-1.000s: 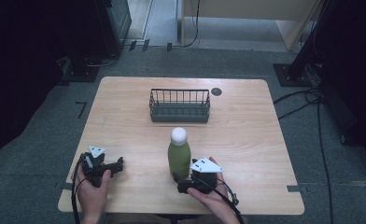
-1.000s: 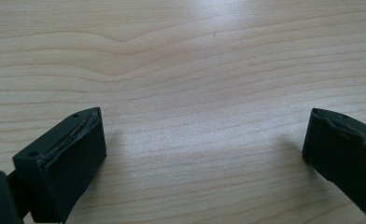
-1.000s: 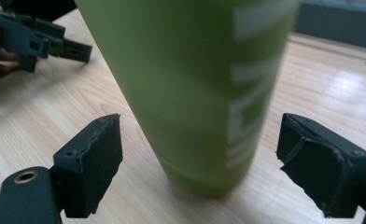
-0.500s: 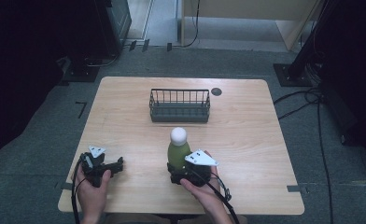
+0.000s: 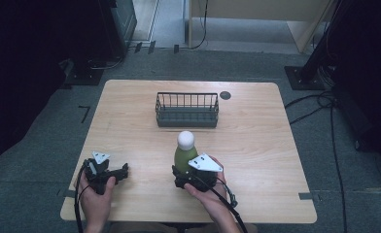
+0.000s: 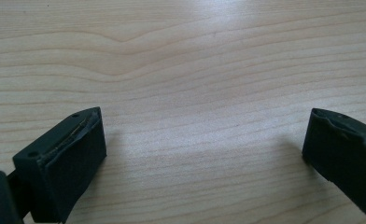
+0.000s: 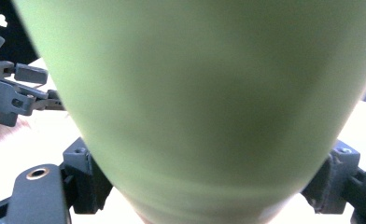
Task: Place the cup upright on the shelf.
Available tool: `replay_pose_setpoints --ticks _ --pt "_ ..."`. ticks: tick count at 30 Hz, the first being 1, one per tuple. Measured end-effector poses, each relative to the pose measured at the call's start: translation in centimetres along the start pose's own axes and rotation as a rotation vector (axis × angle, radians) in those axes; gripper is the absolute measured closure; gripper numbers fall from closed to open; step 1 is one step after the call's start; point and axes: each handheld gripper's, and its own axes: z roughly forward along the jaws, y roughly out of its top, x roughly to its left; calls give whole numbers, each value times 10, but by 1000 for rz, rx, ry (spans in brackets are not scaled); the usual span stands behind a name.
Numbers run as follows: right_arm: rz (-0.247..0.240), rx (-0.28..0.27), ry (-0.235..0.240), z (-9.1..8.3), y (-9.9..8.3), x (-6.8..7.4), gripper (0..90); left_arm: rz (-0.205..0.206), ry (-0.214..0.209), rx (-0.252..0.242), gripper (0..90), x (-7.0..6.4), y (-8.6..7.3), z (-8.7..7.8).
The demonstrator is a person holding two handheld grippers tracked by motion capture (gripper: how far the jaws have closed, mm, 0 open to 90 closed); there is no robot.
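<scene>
A green bottle [image 5: 185, 156] with a white round cap stands upright on the wooden table [image 5: 261, 145], just in front of centre. My right gripper [image 5: 191, 175] is pushed up against its base from the near side. In the right gripper view the blurred green bottle [image 7: 204, 93] sits between the two jaws of my right gripper [image 7: 204, 186], which stand wide apart at its sides. My left gripper [image 5: 123, 171] rests on the table at the front left, open, with only bare wood between its jaws [image 6: 204, 154].
A dark wire basket [image 5: 186, 110] stands behind the bottle, towards the table's far edge. A small black disc [image 5: 225, 95] lies near its right end. The left gripper [image 7: 17, 88] appears far off in the right gripper view.
My right gripper has slid left and forward, from beside the bottle's right to around its base. The left gripper and the bottle have stayed put.
</scene>
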Motion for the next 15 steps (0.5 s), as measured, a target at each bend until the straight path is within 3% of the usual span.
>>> replay_pose_setpoints --ticks 7,15 --pt "41 -19 3 -2 4 -6 197 -2 0 -2 0 0 0 0" --pt "27 -39 -3 -4 16 -9 199 0 -1 -1 0 0 0 0"
